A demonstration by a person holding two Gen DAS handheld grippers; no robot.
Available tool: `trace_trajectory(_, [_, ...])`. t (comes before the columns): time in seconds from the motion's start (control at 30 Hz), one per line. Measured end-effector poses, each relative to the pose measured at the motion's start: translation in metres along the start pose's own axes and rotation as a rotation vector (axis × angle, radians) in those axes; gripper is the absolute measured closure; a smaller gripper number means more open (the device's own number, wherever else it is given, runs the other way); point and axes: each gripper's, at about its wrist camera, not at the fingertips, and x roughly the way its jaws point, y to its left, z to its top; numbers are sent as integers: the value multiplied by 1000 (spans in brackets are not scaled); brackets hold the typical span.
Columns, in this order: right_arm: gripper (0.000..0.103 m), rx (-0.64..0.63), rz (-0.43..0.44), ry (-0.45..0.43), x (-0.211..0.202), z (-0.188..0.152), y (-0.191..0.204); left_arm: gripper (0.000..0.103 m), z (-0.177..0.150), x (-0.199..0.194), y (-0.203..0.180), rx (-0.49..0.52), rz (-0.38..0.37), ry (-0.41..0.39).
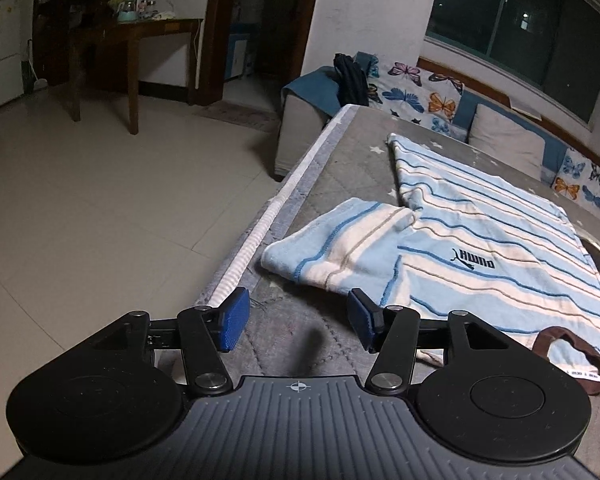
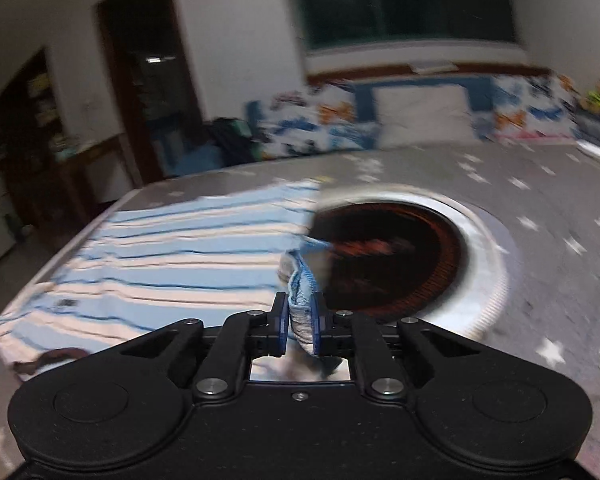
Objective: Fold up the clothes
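A blue, white and brown striped T-shirt (image 1: pixel 480 248) lies spread on the grey star-print table cover (image 1: pixel 340 176), logo side up, brown collar (image 1: pixel 560 340) toward me. One sleeve (image 1: pixel 336 240) sticks out to the left near the table edge. My left gripper (image 1: pixel 298 320) hovers open just in front of that sleeve, with nothing between its blue pads. In the blurred right wrist view, my right gripper (image 2: pixel 300 320) is shut on a bunched sleeve (image 2: pixel 302 280) of the shirt (image 2: pixel 172 256), lifted slightly off the surface.
A round dark recess with a metal rim (image 2: pixel 484 248) sits in the table beside the shirt. The table's left edge (image 1: pixel 260 232) drops to tiled floor (image 1: pixel 80 200). Behind stand a butterfly-print sofa (image 1: pixel 428 92) and a wooden desk (image 1: pixel 140 36).
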Motion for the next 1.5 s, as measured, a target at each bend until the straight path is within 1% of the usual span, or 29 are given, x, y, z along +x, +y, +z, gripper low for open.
trace_trajectory(0.23, [90, -51, 97, 30, 10, 3, 30, 45, -2, -4, -2, -13, -34, -2])
trace_trajectory(0.33, [87, -73, 139, 43, 14, 4, 42, 44, -2, -3, -4, -10, -41, -3])
trace_trajectory(0.37, [84, -80, 153, 48, 15, 5, 47, 44, -2, -3, -4, -9, -43, -5])
trace_trajectory(0.4, [77, -87, 167, 52, 16, 5, 51, 44, -1, -3, -3, -10, -46, -6])
trace_trajectory(0.47, [74, -102, 195, 60, 19, 6, 59, 44, 1, 0, -3, -18, -49, -7])
trace_trajectory(0.53, [74, -119, 182, 43, 4, 16, 60, 44, 2, 2, -3, -28, -53, -8])
trace_trajectory(0.63, [71, -118, 140, 5, 3, 22, 53, 44, 4, 11, -1, -67, -60, 8])
trace_trajectory(0.67, [70, -113, 129, 20, 8, 22, 50, 44, 4, 12, 0, -76, -58, 10])
trace_trajectory(0.73, [70, -106, 114, 68, 18, 17, 45, 44, 4, 15, 1, -95, -53, 15])
trace_trajectory(0.83, [69, -149, 106, 64, 18, 14, 50, 44, 4, 19, 7, -158, -58, 24])
trace_trajectory(0.9, [63, -152, 106, 64, 17, 13, 50, 44, 6, 23, 12, -209, -69, 34])
trace_trajectory(0.93, [62, -153, 106, 63, 17, 13, 50, 44, 7, 25, 15, -238, -79, 40])
trace_trajectory(1.03, [61, -155, 106, 63, 17, 13, 50, 44, 9, 31, 20, -309, -95, 39])
trace_trajectory(1.13, [61, -158, 106, 62, 17, 12, 51, 47, 12, 38, 24, -360, -102, 33])
trace_trajectory(1.17, [61, -159, 106, 61, 17, 12, 51, 50, 13, 40, 25, -372, -101, 33])
trace_trajectory(1.2, [61, -160, 106, 61, 17, 12, 51, 58, 13, 40, 25, -378, -100, 33])
trace_trajectory(1.23, [61, -161, 106, 61, 17, 12, 51, 64, 13, 41, 29, -403, -99, 36])
trace_trajectory(1.27, [61, -162, 106, 61, 17, 12, 51, 78, 13, 41, 32, -428, -97, 38])
trace_trajectory(1.3, [61, -162, 106, 60, 17, 12, 51, 89, 12, 43, 34, -450, -101, 41])
trace_trajectory(1.33, [61, -163, 106, 60, 17, 12, 51, 90, 10, 43, 37, -471, -117, 34])
trace_trajectory(1.37, [61, -164, 106, 60, 17, 12, 52, 94, 9, 43, 39, -491, -131, 27])
trace_trajectory(1.43, [61, -166, 106, 59, 17, 11, 52, 97, 8, 38, 39, -503, -148, -7])
trace_trajectory(1.5, [61, -168, 106, 59, 17, 11, 52, 98, 12, 24, 31, -457, -193, -92])
